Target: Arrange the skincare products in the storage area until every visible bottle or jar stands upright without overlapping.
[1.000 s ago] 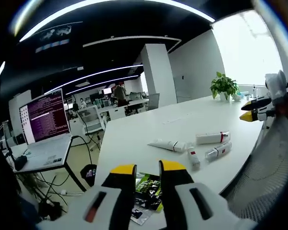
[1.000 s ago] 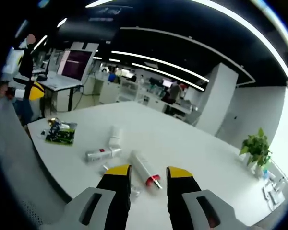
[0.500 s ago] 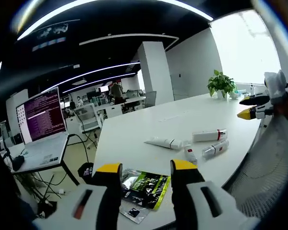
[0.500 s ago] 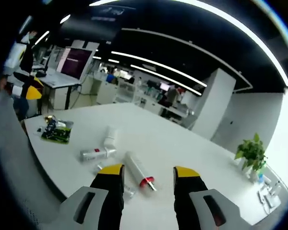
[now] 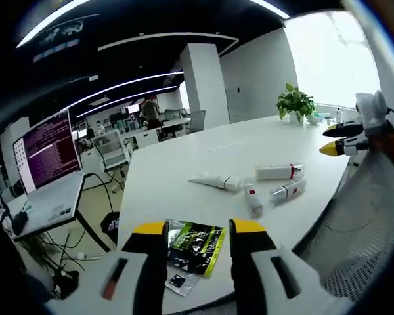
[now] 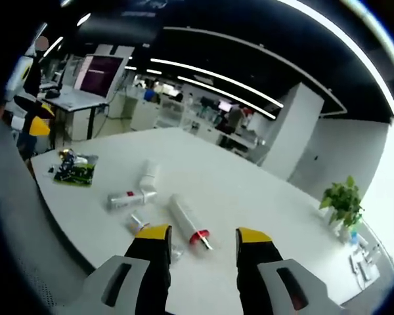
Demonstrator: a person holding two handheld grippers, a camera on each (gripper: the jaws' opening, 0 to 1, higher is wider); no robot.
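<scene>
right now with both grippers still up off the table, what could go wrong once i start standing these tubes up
The tubes lie flat and bunched close together on the white table, so closing the right gripper on one may knock its neighbours. They look slim, so they may topple once stood up. The green packet lies near the table edge under the open left gripper and could be swept off.
</scene>
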